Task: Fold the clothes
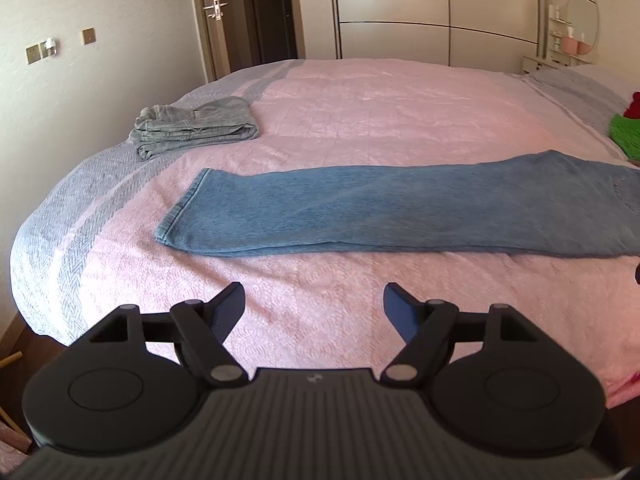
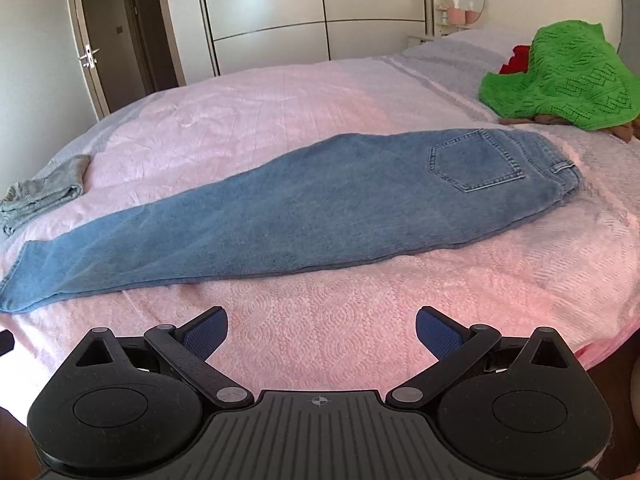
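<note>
A pair of blue jeans [image 1: 380, 208] lies flat across the pink bed, folded lengthwise, leg hems to the left and waist with back pocket to the right; it also shows in the right wrist view [image 2: 320, 212]. My left gripper [image 1: 314, 300] is open and empty, hovering over the bedspread just short of the jeans' near edge, toward the leg end. My right gripper [image 2: 322, 326] is open and empty, over the bedspread in front of the jeans' middle. A folded grey-green garment [image 1: 192, 130] lies at the far left of the bed, also seen in the right wrist view [image 2: 40, 196].
A green knitted garment [image 2: 560, 72] over something red [image 2: 518, 60] lies on the pillow end at right. The pink bedspread [image 1: 360, 112] covers the bed. A door [image 1: 214, 12] and wardrobe [image 1: 400, 8] stand behind; a dressing shelf with mirror [image 1: 576, 20] is at the far right.
</note>
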`<state>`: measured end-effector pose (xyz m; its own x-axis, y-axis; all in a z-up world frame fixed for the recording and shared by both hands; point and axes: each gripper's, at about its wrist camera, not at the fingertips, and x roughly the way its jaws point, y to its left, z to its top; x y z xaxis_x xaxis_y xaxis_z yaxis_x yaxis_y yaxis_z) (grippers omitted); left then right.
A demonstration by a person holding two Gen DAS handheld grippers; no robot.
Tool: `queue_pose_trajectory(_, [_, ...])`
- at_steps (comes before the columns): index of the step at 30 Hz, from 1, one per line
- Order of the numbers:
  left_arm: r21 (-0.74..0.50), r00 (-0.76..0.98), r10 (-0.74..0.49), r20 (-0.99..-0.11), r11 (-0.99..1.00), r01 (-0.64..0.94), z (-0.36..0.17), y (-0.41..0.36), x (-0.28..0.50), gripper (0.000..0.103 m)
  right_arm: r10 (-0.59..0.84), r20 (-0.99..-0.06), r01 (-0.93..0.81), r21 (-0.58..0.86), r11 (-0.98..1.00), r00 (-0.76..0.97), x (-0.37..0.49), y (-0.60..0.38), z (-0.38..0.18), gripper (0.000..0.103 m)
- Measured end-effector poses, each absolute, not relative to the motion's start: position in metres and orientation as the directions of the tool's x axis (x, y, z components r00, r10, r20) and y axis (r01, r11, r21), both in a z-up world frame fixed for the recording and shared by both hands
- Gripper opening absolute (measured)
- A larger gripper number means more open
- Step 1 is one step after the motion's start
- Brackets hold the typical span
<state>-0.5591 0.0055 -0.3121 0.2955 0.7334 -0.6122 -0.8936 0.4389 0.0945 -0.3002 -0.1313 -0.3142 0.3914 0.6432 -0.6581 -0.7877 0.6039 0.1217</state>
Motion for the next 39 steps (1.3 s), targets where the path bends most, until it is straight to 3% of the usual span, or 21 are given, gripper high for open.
queue_pose_trajectory(24, [0.110,0.410,0.700,-0.584,0.569,-0.815,-0.304,-0.052,-0.537,0.075,0.582,-0.637,-0.705,0.083,0.704,0.506,-0.296,-0.197,-0.302,0.102])
queue_pose_trajectory(39, [0.109,0.425,0.690,-0.586,0.587,-0.802,-0.296,-0.045,-0.520,0.076,0.599,-0.611,-0.702,0.098,0.706,0.517,-0.283,-0.203,-0.288,0.102])
